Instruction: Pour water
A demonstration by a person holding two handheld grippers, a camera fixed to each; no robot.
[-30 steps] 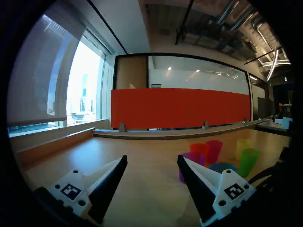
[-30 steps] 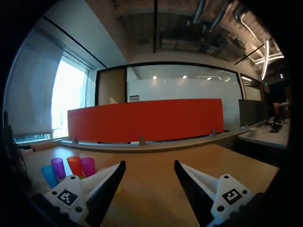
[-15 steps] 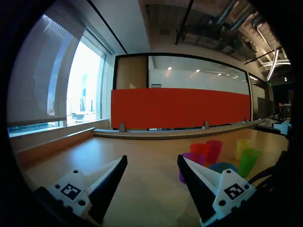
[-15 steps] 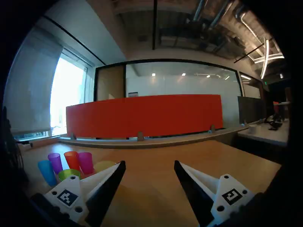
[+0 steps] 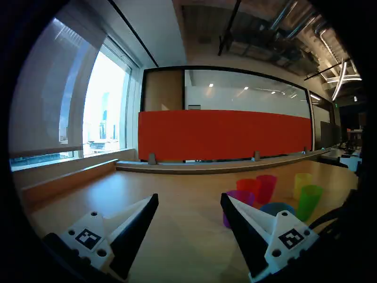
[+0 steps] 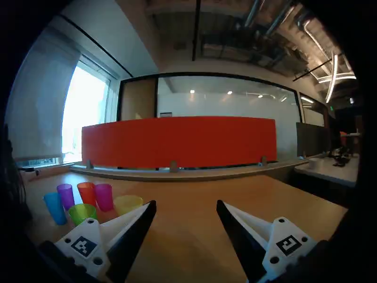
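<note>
My right hand-held gripper (image 6: 186, 221) has swung so the plastic cups (image 6: 87, 194) show fuller at its left on the desk (image 6: 202, 193); it and the left hand-held gripper (image 5: 188, 217) gape empty. The cups stand huddled, so I risk toppling neighbours reaching in.

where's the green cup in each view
Left gripper view: the green cup stands at lower right, at the near right end of the cup cluster.
Right gripper view: the green cup stands at lower left, at the front of the cluster.
Shared landmark: the red partition across the middle, behind the cups.
</note>
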